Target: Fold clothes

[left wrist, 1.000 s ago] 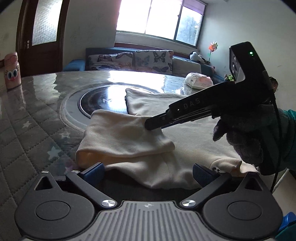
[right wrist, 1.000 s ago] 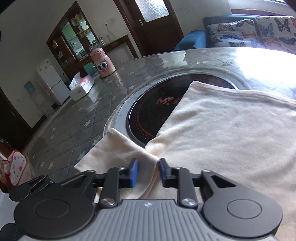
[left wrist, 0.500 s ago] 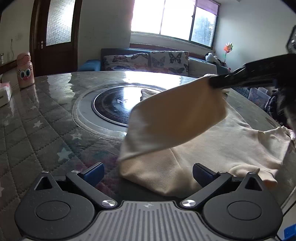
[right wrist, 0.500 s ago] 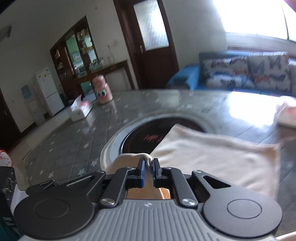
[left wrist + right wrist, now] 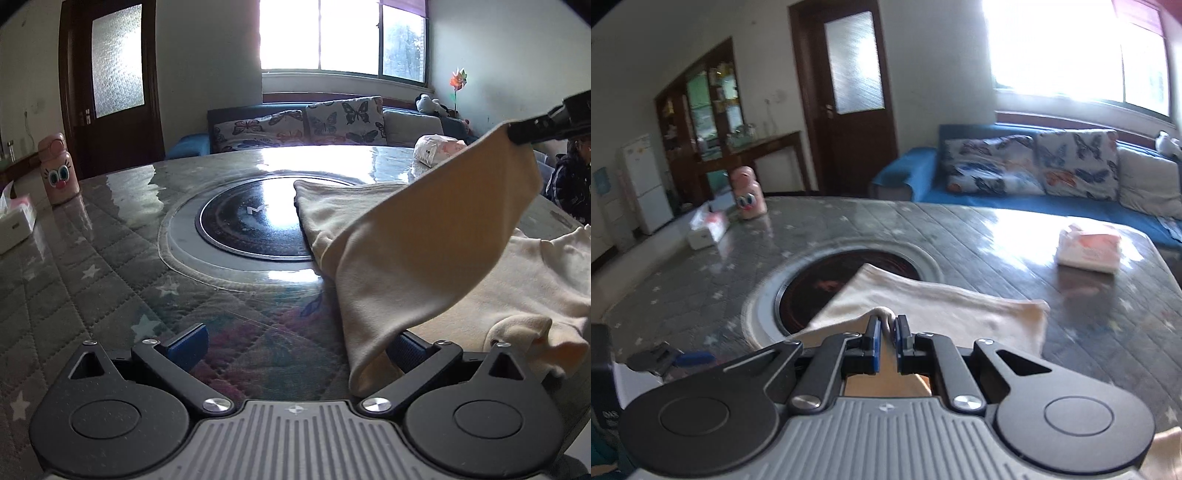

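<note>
Change: since a second ago we have lifted the sleeve of the cream garment (image 5: pixel 424 236) off the table (image 5: pixel 92 258) with the right hand-held gripper (image 5: pixel 886 330); it lay flat before and now hangs in the air as a slanting sheet.
Right hand-held gripper: its blue pads (image 5: pixel 874 339) stand narrow and pinch a small bunch of the cream fabric between them; in the left wrist view we see its dark tip high up to the right of our left tool, with the cloth hanging from it.
Left hand-held gripper (image 5: pixel 299 343): its jaws stand wide apart and hold nothing; the lower edge of the raised sleeve drapes over its right finger, and its left finger sits over bare table.
Garment: ahead of the right hand-held gripper the body lies spread flat, one corner reaching over the dark round hob (image 5: pixel 251 225) set into the table; a rumpled cuff lies just right of the left tool.
Table: grey quilted cover with stars under a glossy sheet.
Further off: a pink cartoon bottle (image 5: pixel 59 173) and a white tissue box (image 5: pixel 14 225) far to the left of the left tool; a soft tissue pack (image 5: pixel 1087 249) ahead and right of the right one.
</note>
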Motion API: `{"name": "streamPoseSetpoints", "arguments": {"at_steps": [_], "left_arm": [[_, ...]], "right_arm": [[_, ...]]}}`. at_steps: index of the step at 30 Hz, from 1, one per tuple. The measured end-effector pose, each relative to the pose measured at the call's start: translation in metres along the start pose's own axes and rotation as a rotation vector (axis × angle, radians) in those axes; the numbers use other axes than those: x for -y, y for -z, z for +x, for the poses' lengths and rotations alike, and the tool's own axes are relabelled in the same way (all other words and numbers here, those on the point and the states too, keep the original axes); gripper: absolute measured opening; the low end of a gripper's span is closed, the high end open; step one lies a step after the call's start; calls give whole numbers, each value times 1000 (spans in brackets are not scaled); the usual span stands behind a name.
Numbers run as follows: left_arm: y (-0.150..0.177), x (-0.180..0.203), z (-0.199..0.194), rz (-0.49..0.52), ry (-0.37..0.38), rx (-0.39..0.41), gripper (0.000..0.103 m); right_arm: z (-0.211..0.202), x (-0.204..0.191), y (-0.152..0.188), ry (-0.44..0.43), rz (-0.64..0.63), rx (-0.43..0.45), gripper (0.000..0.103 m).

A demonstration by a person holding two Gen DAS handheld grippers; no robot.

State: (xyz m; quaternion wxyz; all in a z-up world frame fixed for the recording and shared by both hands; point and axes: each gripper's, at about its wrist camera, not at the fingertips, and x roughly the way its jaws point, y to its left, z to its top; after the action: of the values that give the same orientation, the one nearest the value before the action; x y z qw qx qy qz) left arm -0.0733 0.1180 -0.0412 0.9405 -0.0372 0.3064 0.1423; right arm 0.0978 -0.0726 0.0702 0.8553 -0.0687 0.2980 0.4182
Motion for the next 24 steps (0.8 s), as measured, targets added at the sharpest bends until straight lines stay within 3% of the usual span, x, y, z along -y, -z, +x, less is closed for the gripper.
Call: {"name": "streamPoseSetpoints", "arguments": {"at_steps": [9, 12, 15, 17, 24], "left_arm": [[2, -12, -5, 7, -12, -3, 102], [2, -16, -6, 2, -18, -10, 102], [3, -19, -7, -3, -24, -17, 102], [3, -21, -8, -6, -28, -22, 103], [-4, -27, -17, -10, 31, -17, 103]], "right_arm": [[27, 27, 37, 52, 136, -145, 7], [40, 30, 50, 73, 145, -186, 12], [45, 33, 59, 90, 150, -202, 15], [45, 33, 62, 101, 137, -199, 23], [40, 33, 71, 67, 141, -219, 24]]}}
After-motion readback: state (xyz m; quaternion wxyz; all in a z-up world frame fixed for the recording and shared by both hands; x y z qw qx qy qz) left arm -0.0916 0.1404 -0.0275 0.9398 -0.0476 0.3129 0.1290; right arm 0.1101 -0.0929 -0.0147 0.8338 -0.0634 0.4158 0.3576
